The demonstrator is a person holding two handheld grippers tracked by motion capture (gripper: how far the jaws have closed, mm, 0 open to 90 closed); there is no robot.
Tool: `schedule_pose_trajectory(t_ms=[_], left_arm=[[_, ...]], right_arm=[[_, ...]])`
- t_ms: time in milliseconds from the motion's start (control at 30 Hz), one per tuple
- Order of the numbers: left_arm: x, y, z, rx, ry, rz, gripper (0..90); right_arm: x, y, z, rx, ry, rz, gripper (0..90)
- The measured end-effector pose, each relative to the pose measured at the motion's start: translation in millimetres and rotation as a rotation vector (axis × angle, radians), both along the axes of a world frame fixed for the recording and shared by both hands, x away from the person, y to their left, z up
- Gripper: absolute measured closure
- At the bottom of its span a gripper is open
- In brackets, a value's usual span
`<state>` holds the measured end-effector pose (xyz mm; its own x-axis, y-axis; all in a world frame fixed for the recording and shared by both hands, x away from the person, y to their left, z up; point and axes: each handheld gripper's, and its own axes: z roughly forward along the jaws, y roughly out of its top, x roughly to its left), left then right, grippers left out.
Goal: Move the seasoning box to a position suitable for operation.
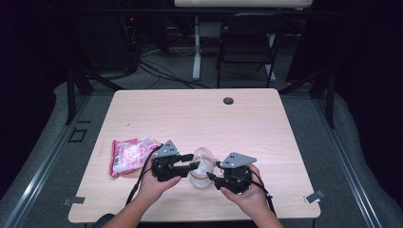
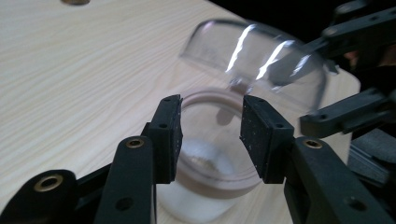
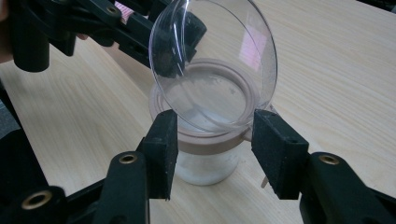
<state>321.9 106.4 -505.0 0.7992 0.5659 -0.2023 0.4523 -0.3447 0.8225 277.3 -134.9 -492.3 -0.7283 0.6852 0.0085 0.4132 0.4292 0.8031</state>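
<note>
A small clear jar [image 1: 200, 179] with a pinkish seal ring stands near the table's front edge. Its domed clear lid [image 1: 204, 156] is hinged up and tilted back. Something white lies at the jar's bottom [image 3: 205, 170]. My left gripper [image 1: 192, 162] reaches in from the left; its jaws stand apart in front of the rim [image 2: 205, 97] without pressing it. My right gripper [image 1: 213, 171] comes from the right, its pads [image 3: 164, 140] either side of the jar's collar, a gap showing at the right pad. In the left gripper view, the right gripper's fingers [image 2: 343, 115] show past the lid [image 2: 261, 56].
A pink and white packet [image 1: 127, 155] lies on the wooden table [image 1: 190, 118] left of my left hand. A dark grommet [image 1: 228, 100] sits near the far edge. Beyond the table stand a folding chair [image 1: 247, 45] and cables on the floor.
</note>
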Motion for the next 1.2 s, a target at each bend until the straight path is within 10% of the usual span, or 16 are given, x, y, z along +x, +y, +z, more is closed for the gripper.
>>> schedule_pose_trajectory(t_ms=[533,1200], left_arm=[[3.4,-2.5,-11.7,0.086,-0.018,0.036,60.2],[1.9,-3.4,-12.9,0.08,-0.046,0.039,68.4]], right_arm=[[1.6,-1.8,-0.2,0.016,0.003,-0.003,51.7],[12.6,-25.6,-3.7,0.077,0.034,-0.079,59.4]])
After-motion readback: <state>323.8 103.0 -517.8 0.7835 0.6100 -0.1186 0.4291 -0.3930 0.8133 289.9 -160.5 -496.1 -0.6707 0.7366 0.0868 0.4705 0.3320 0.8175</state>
